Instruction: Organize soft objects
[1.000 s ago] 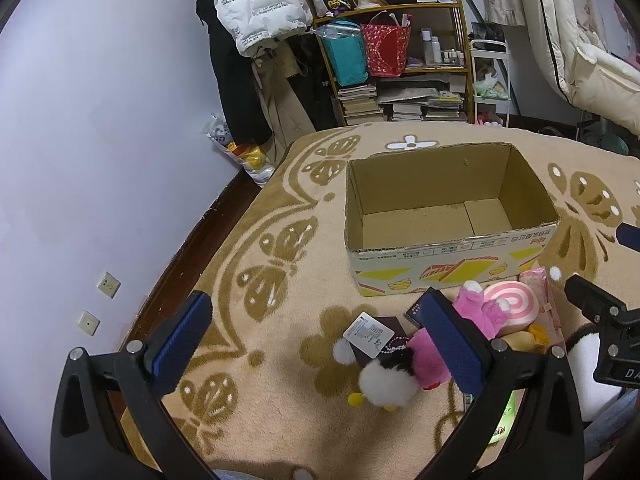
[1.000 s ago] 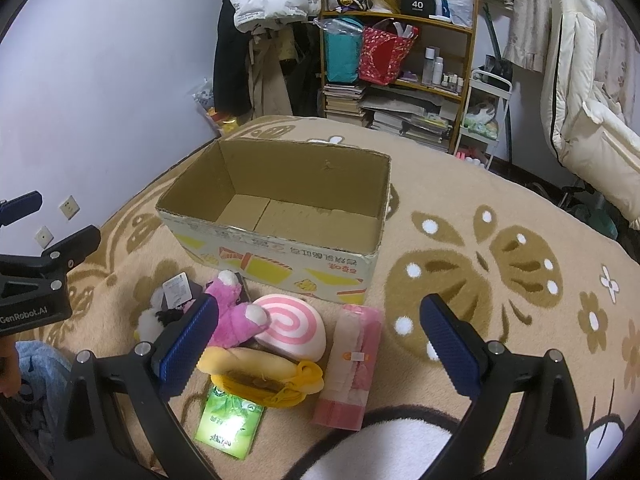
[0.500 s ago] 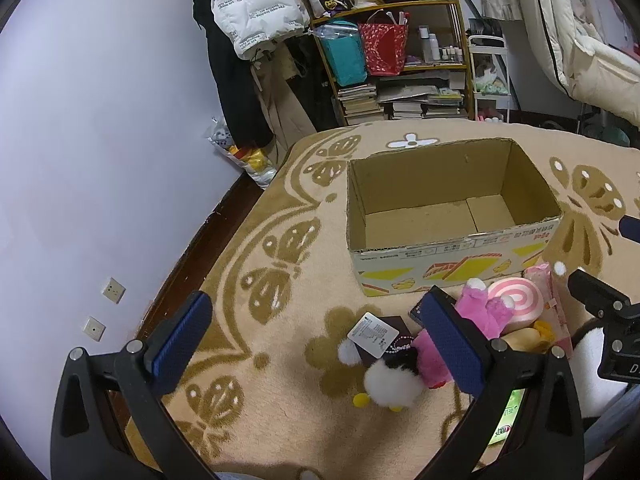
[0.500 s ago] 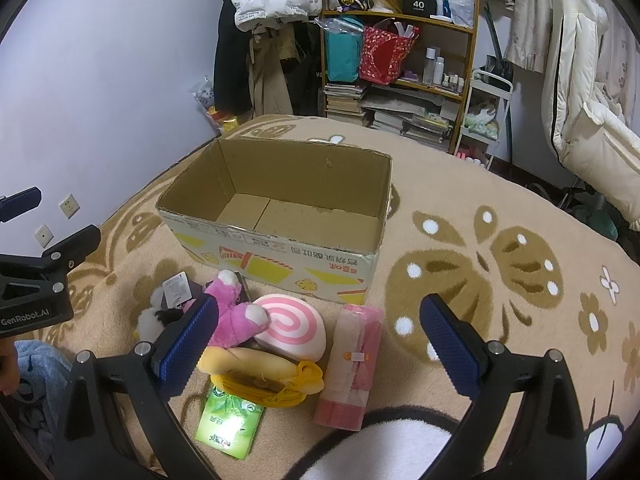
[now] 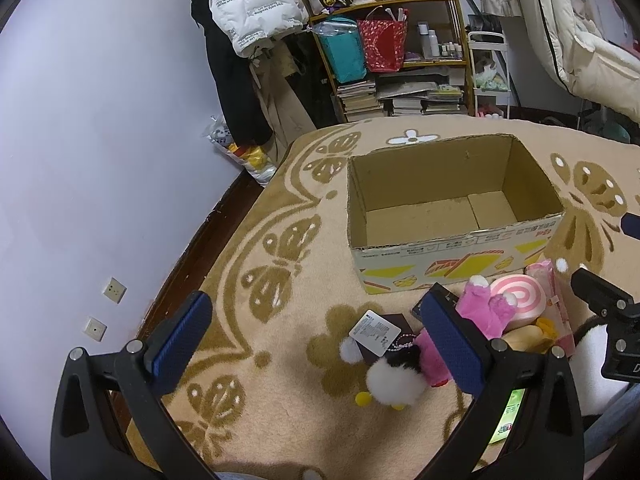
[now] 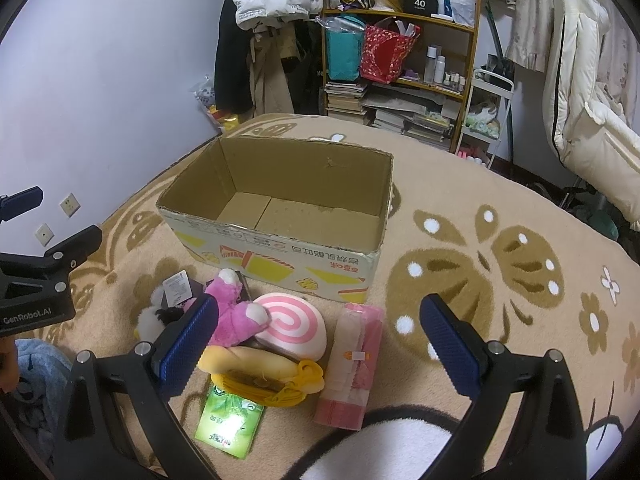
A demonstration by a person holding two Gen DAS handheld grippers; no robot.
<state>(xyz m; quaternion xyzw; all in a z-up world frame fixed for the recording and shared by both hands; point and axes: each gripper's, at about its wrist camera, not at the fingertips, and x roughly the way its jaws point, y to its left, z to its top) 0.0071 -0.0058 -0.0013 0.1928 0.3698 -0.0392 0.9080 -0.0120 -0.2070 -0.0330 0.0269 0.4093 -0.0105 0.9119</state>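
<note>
Right wrist view shows the cardboard box (image 6: 280,216) standing empty on the patterned rug (image 6: 500,264); just before its near wall lie a pink plush (image 6: 232,316), a pink swirl cushion (image 6: 292,326), a pink packet (image 6: 354,364) and a green packet (image 6: 228,420); the right gripper (image 6: 320,344) hangs spread wide above them; the left gripper (image 5: 316,340) too gapes wide, holding nothing, over the rug beside a black-and-white plush (image 5: 394,380).
</note>
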